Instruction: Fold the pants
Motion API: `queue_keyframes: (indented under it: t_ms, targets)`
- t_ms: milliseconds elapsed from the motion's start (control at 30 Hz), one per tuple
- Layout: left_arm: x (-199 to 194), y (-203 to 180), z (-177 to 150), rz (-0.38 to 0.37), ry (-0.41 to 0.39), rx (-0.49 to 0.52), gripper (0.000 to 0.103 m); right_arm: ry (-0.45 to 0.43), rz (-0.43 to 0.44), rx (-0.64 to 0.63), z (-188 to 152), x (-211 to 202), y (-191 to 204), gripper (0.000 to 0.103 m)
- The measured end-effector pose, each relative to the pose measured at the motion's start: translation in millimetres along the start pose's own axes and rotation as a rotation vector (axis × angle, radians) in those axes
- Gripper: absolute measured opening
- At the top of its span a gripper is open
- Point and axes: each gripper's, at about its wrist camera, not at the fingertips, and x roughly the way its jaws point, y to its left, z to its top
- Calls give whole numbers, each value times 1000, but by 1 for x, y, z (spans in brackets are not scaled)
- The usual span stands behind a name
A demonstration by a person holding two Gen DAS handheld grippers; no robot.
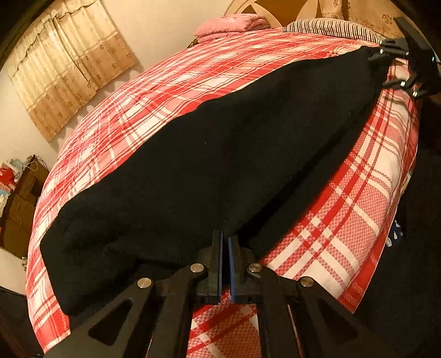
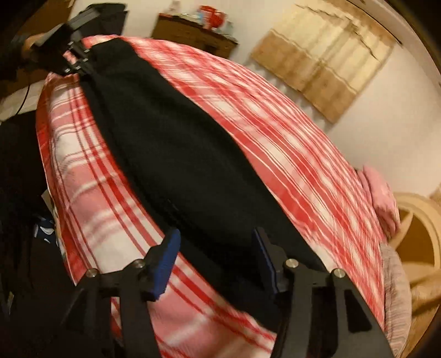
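Black pants (image 1: 193, 165) lie stretched lengthwise across a bed with a red and white plaid cover (image 1: 165, 88). My left gripper (image 1: 226, 242) sits at the near end of the pants, its blue pads pressed together on the fabric's edge. The right wrist view shows the left gripper (image 2: 82, 59) at the far end of the pants (image 2: 179, 165). My right gripper (image 2: 216, 234) is open, and the black fabric runs between its blue pads (image 2: 168, 258) without being pinched. From the left wrist view, the right gripper (image 1: 383, 67) is small at the far end.
A folded pink blanket (image 1: 231, 23) and a striped pillow (image 1: 330, 27) lie at the head of the bed. A beige curtain (image 1: 69, 68) hangs on the wall. A wooden cabinet (image 2: 193, 35) stands beyond the bed's foot. A person's dark clothing (image 2: 19, 165) borders the bed's near side.
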Motion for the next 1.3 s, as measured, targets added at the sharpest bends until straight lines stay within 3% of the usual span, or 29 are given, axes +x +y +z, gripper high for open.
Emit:
queue_keyframes:
  t_ms: [67, 167, 400, 500, 667, 733, 800, 867, 900, 967, 1100, 1300]
  targets:
    - [0, 4, 1, -19, -1, -26, 4, 17, 6, -31, 4, 12, 8, 48]
    - [-3, 7, 2, -29, -6, -38, 3, 55, 21, -40, 5, 28, 9, 13]
    - [-21, 19, 2, -82, -53, -95, 3, 19, 56, 9, 10, 3, -3, 8]
    - [-13, 15, -1, -67, -26, -74, 4, 22, 61, 24, 10, 0, -5, 8]
    - [-3, 8, -2, -41, -1, -85, 7, 103, 89, -31, 3, 30, 12, 17]
    - [-11, 11, -7, -40, -5, -104, 16, 99, 82, -30, 2, 28, 10, 22]
    - [-20, 13, -14, -16, -15, -99, 26, 99, 90, 10, 0, 21, 1, 52]
    - [-31, 19, -26, 19, -24, -107, 44, 78, 70, 28, -4, 14, -4, 59]
    - [-37, 23, -32, 41, -33, -117, 50, 81, 70, 36, -7, 14, -5, 59]
    - [-52, 43, -46, 66, -50, -184, 50, 89, 61, 53, -13, 15, -6, 59]
    - [-71, 105, -73, 84, -118, -464, 50, 61, 53, 80, -17, 9, -2, 59]
    - [-39, 147, -77, 98, -97, -641, 50, -26, 60, 69, -1, -4, 12, 59]
